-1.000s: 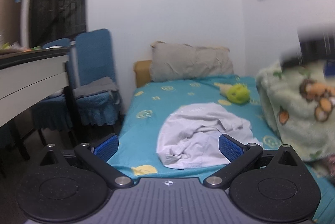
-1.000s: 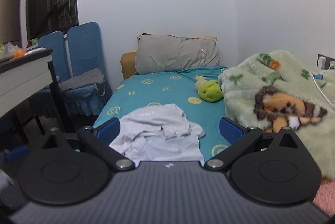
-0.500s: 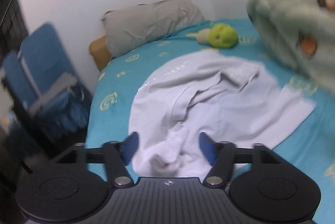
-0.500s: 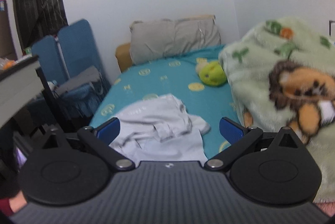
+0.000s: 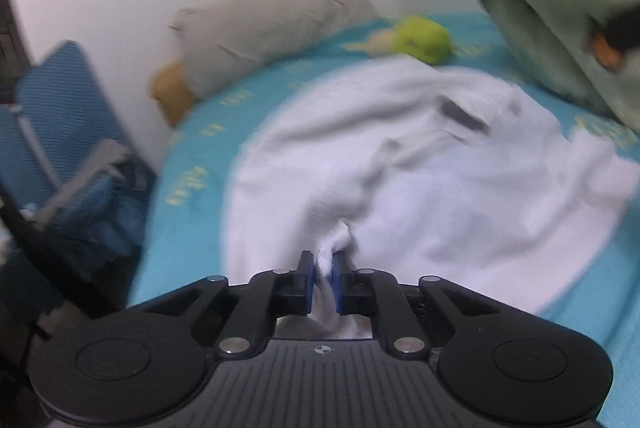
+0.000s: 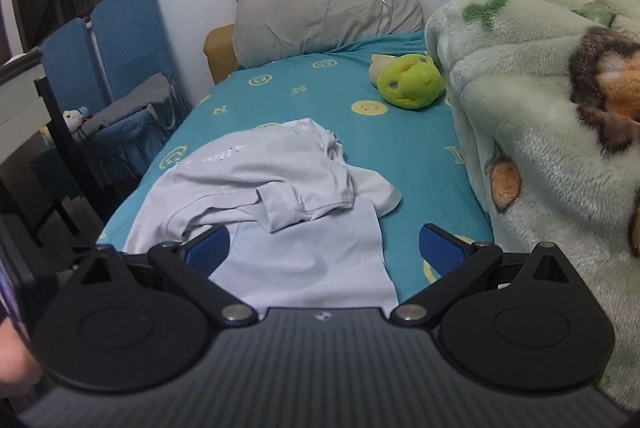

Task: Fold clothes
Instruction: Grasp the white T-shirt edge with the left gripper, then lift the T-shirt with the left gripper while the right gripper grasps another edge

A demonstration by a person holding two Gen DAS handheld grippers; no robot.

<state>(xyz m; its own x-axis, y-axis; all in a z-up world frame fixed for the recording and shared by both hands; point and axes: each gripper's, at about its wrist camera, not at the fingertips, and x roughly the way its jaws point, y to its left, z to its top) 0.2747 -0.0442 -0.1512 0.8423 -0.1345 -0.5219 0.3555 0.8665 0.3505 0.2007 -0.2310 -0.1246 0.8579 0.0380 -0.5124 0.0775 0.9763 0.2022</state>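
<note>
The step in hand appears to be the first grasp for spreading the garment. The left gripper (image 5: pixel 322 270) is low over the near edge, its fingers (image 5: pixel 306 268) closed on a pinch of the white shirt (image 6: pixel 276 184), which lies crumpled on the teal bed (image 6: pixel 404 144). The right gripper (image 6: pixel 324 250) is level behind the hem, fingers spread and empty; next it likely needs a second grip point, then a lift clear of the green plush toy (image 6: pixel 410 80).
</note>
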